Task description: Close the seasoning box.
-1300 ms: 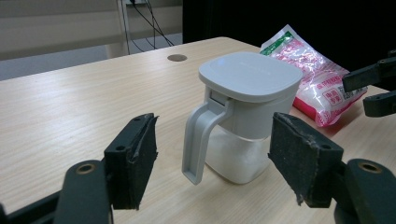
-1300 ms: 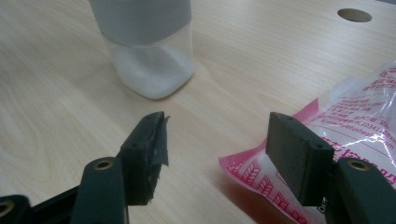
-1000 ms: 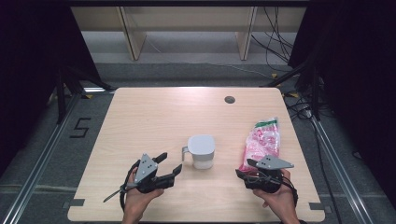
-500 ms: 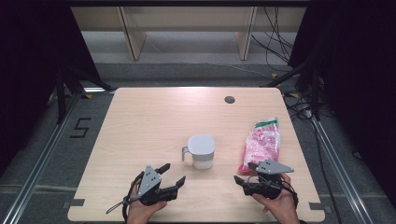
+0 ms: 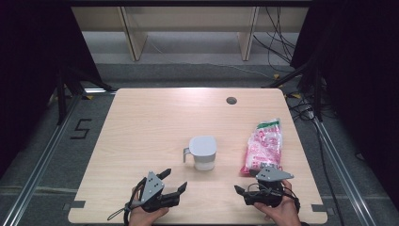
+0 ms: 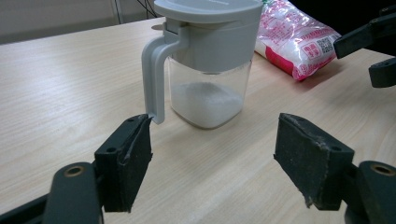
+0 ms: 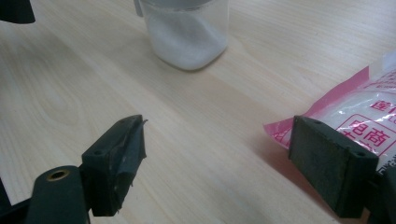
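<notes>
A clear jug (image 5: 203,152) with a grey lid and handle stands mid-table, white powder in its bottom (image 6: 205,100). A pink and white bag (image 5: 264,146) lies flat to its right. My left gripper (image 5: 173,181) hovers near the front edge, open, jaws aimed at the jug (image 6: 208,56) and its handle; nothing sits between them. My right gripper (image 5: 245,186) is open too, low over the table beside the near end of the bag (image 7: 362,114). In the right gripper view the jug (image 7: 187,32) is ahead at the top.
The wooden table (image 5: 155,122) has a round cable hole (image 5: 231,100) at the back right. Dark curtains and metal rails flank it, with cables on the floor at the far right. The right gripper's jaws (image 6: 373,46) show at the edge of the left gripper view.
Both grippers have drawn back toward the table's near edge, away from the jug and bag. Both stay open. Jug and bag have not moved.
</notes>
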`<state>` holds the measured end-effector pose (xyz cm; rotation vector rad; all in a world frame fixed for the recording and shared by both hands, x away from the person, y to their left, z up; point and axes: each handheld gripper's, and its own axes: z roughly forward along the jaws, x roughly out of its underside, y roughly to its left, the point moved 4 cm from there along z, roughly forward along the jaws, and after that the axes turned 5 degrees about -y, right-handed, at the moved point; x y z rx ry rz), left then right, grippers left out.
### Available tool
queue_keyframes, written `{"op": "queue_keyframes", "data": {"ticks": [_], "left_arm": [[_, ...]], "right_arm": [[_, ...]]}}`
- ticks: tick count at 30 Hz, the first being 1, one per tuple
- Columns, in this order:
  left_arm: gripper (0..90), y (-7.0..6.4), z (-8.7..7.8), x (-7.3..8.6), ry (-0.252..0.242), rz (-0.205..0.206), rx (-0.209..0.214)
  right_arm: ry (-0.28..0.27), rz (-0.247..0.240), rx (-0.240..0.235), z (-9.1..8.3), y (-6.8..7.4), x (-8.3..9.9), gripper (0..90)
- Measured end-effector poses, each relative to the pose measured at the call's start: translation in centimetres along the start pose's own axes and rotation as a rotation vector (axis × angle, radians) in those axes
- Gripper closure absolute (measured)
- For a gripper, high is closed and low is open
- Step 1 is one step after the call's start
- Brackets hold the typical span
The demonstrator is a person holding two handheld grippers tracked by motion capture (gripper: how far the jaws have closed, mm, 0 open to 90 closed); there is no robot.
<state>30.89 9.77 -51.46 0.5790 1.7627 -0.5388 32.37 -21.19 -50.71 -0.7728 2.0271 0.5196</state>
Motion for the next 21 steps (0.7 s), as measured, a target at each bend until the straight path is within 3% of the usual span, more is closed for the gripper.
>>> {"op": "queue_keyframes", "data": {"ticks": [1,3,6,10,12,13,16,21], "left_arm": [[26.5,-0.08,0.04,0.07,0.004,-0.001,0.003],[26.4,-0.27,0.17,0.16,0.006,-0.005,0.007],[26.4,-0.44,0.33,0.26,0.013,-0.01,0.013],[26.5,-0.38,0.37,0.31,0.016,-0.009,0.018],[26.5,-0.23,0.29,0.32,0.019,-0.009,0.015],[26.4,-0.21,0.29,0.32,0.017,-0.014,0.015],[26.5,-0.08,0.28,0.36,0.01,-0.014,0.012],[26.8,-0.01,0.37,0.47,0.019,-0.012,0.018]], "right_arm": [[0.003,0.017,-0.006,-0.06,0.26,0.08,19.4],[-0.003,-0.025,-0.017,0.06,0.06,0.1,19.4],[0.003,0.002,-0.009,-0.09,0.32,0.28,19.0],[0.02,0.002,-0.022,-0.13,0.36,0.4,19.0],[0.021,0.0,-0.022,-0.11,0.37,0.41,19.1],[0.004,-0.027,-0.009,-0.01,0.11,0.36,19.1],[0.032,-0.016,-0.03,0.11,0.19,0.53,19.3],[0.035,-0.026,-0.021,0.12,0.24,0.57,19.8]]}}
